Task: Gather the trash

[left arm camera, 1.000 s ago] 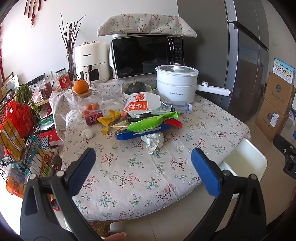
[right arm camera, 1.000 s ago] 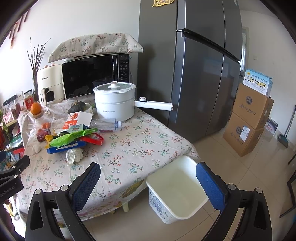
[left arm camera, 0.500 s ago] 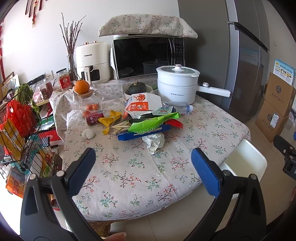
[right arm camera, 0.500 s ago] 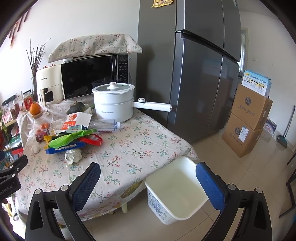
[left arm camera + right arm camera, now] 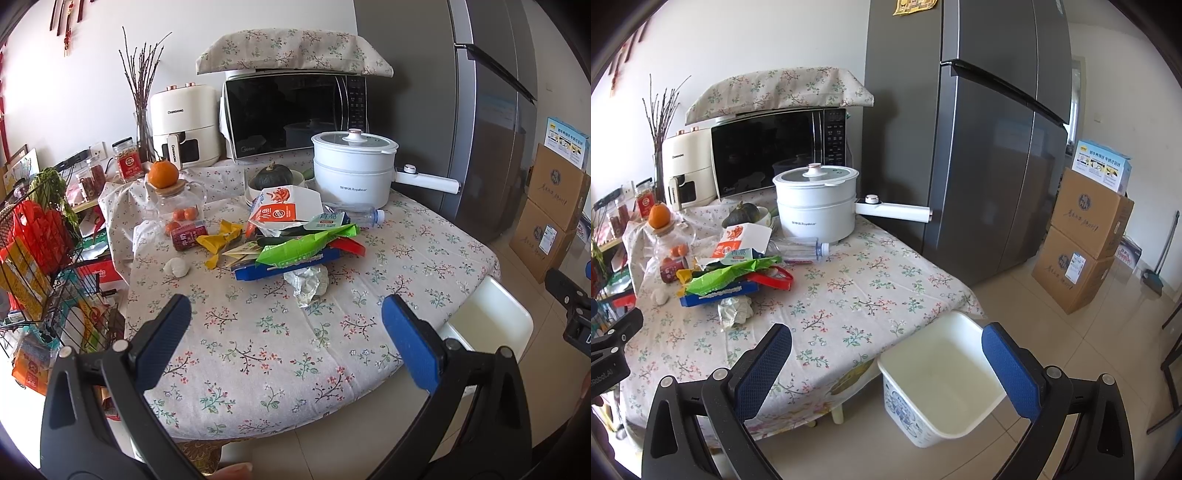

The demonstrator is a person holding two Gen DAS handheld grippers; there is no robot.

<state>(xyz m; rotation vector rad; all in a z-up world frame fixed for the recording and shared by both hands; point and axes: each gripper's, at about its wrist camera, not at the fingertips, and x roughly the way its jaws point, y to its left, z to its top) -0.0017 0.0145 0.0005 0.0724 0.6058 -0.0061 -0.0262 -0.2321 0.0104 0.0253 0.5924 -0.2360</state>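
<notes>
A heap of trash lies mid-table: a green wrapper over a blue box, a crumpled white paper, yellow wrappers, a white-and-orange bag and a clear plastic bottle. The same green wrapper and crumpled paper show in the right wrist view. A white bin stands on the floor by the table's corner. My left gripper hangs open over the near table edge, short of the heap. My right gripper is open above the bin, holding nothing.
A white electric pot with a long handle, a microwave, an air fryer, a squash in a bowl and a jar topped by an orange crowd the back. A wire rack stands left. Fridge and cardboard boxes stand right.
Both views have shifted only slightly; the table and heap sit a touch closer. Nothing was picked up, and both grippers stay open.
</notes>
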